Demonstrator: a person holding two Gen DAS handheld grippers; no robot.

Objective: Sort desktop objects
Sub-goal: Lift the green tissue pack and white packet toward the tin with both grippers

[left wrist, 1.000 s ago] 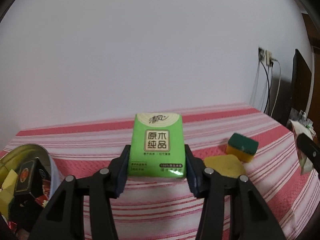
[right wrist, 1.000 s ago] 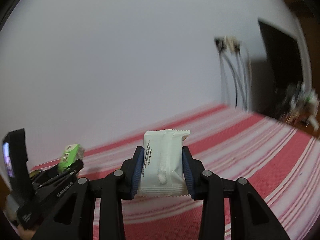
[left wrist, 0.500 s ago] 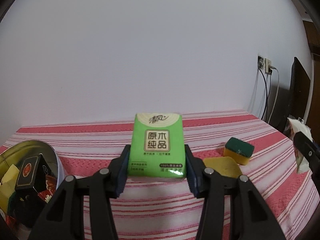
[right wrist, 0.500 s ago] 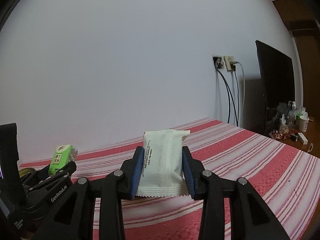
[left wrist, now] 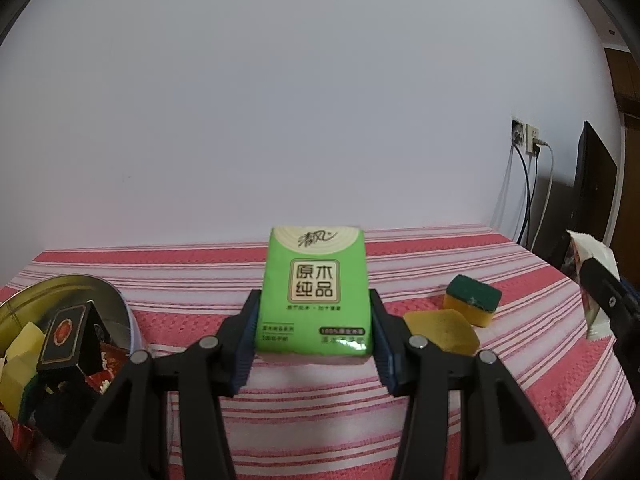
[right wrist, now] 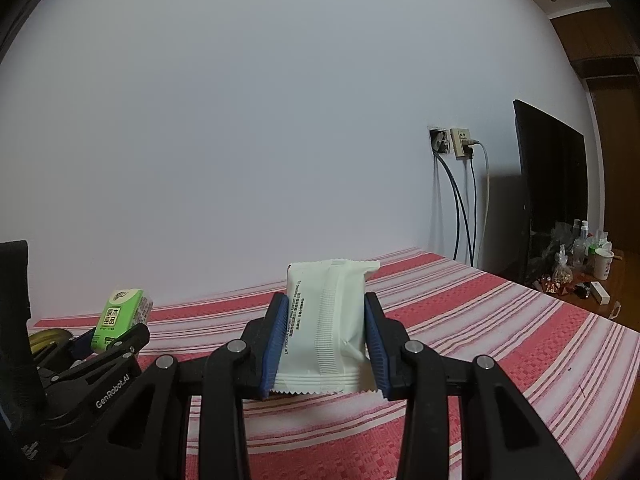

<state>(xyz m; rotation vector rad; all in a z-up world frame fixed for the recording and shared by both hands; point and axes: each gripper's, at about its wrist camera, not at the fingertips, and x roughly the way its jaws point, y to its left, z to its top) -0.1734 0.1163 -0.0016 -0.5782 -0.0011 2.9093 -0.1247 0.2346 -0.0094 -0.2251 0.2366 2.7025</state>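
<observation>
Sponges (left wrist: pixel 472 305) shifted right; green tissue pack (left wrist: pixel 315 294) upright.

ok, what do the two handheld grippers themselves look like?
Both match: the left gripper and right gripper have black plastic linkage arms with silver pivot pins and ribbed blue fingers. White "GenRobot.AI" lettering shows on the left one's side. No hands or sleeves visible.

Green tissue pack (left wrist: pixel 316 294) and white sachet (right wrist: pixel 326 324), both upright, apparently aloft.
</observation>
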